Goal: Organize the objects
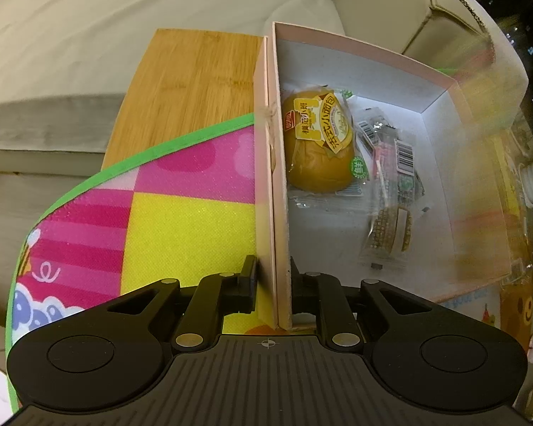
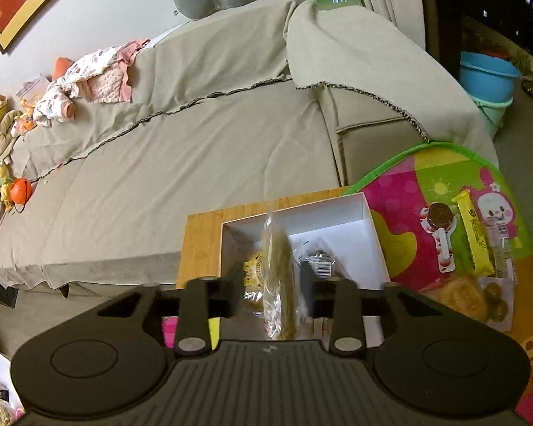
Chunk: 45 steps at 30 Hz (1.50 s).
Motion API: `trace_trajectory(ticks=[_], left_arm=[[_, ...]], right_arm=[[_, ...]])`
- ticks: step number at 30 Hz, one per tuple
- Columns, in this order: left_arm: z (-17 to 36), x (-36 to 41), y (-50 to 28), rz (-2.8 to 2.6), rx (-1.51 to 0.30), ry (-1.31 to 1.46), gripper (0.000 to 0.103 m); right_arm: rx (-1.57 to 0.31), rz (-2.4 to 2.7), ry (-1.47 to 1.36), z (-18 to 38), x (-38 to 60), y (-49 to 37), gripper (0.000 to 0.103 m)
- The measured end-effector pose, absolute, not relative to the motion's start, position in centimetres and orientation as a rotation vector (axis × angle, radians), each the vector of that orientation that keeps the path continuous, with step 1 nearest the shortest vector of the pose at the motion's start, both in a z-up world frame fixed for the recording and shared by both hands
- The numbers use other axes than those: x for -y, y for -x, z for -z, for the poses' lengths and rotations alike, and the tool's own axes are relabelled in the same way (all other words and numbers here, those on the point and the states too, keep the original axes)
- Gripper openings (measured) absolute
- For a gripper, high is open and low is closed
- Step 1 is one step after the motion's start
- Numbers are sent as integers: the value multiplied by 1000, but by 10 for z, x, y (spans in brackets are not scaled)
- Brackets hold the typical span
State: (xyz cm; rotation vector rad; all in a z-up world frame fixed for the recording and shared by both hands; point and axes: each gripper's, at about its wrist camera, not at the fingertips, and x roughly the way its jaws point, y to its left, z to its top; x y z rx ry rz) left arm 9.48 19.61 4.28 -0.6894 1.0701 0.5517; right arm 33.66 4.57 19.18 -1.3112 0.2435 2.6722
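My left gripper (image 1: 273,277) is shut on the near left wall of a pink cardboard box (image 1: 277,177). Inside the box lie a wrapped round bread (image 1: 318,142), a clear packet with barcodes (image 1: 394,156) and a wrapped sandwich biscuit (image 1: 391,230). My right gripper (image 2: 270,277) holds a wrapped snack packet (image 2: 279,280) upright between its fingers, above the box (image 2: 344,209); the view is motion-blurred and a small gap shows on each side of the packet. A blurred packet streaks over the box's right wall in the left wrist view (image 1: 486,163).
The box rests on a wooden board (image 1: 195,81) and a colourful play mat (image 1: 181,220) beside a beige sofa (image 2: 195,142). On the mat lie a yellow snack bar (image 2: 474,238), a lollipop (image 2: 440,227) and a bagged pastry (image 2: 465,298). Blue and green basins (image 2: 486,78) stand far right.
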Motion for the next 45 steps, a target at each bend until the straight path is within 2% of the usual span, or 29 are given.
trace_trajectory(ticks=[4,9,12,16,20,26,32,39,41,44,45], left_arm=[[-42,-195,-95,-560,-1063,684,17],[-42,-191,-98,-593,-1061,664,15],[-42,-189,-100,-610,-1067,657,14],[-41,-189,-100,-628,-1061,655,13],[-40,-186,-101,-648,-1040,659,13],[-39,-182,-102,-694,-1019,663,13],[-41,-182,-102,-725,-1012,673,12],[-43,-180,-102,-754,-1012,674,12],[-44,-179,-102,-760,-1010,679,11],[-45,-179,-101,-772,-1009,684,11],[-46,-179,-101,-776,-1008,686,11]], right_arm=[[-241,-2656,1309,-187,-59,-345,47],[-212,-2608,1339,-176,-97,-364,59],[-170,-2566,1392,-161,-121,-373,61],[-53,-2522,1458,-144,-148,-391,61],[39,-2511,1505,-138,-183,-401,69],[166,-2466,1599,-121,-231,-400,74],[325,-2537,1624,-109,-242,-393,84],[497,-2635,1572,-109,-238,-371,88],[407,-2646,1533,-114,-254,-358,88],[106,-2610,1496,-116,-294,-336,88],[29,-2579,1492,-113,-307,-329,85]])
